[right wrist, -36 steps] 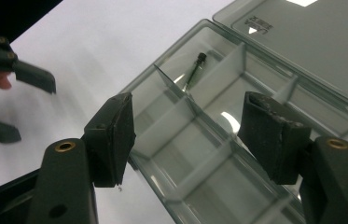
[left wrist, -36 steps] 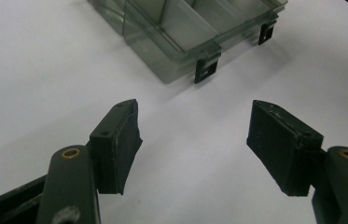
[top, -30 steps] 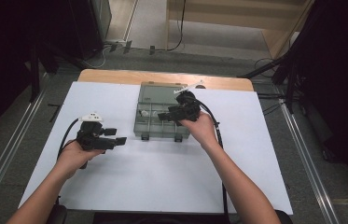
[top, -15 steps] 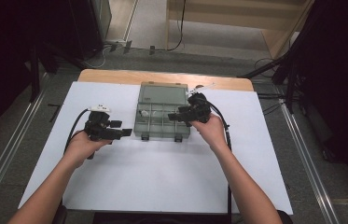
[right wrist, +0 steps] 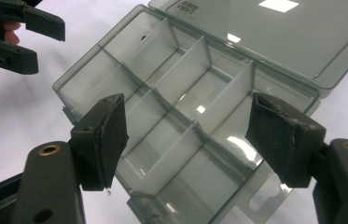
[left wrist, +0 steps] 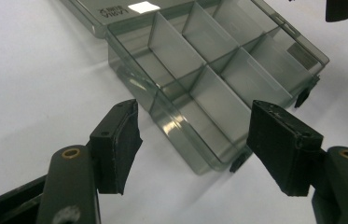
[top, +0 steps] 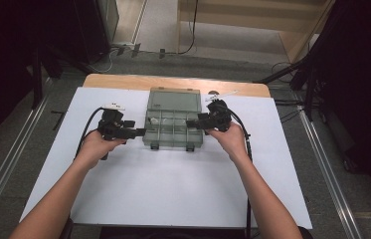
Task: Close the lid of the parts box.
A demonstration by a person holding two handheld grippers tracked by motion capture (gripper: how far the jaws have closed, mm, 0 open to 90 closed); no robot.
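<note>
At the middle of the white table sheet (top: 173, 189), your left gripper (top: 136, 133) has closed in on the open organizer box (top: 169, 124) while your right gripper (top: 193, 123) spread its jaws wider, both empty and apart, so you look ready to handle it.

A lab-style recording room: white-covered table (top: 173, 189), black curtains (top: 367, 74) on both sides, metal floor rails (top: 329, 174), loose cables (top: 188, 30) behind.

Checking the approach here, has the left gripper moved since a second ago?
Yes. The left gripper has come right and up the view, toward the organizer box's left edge.
</note>
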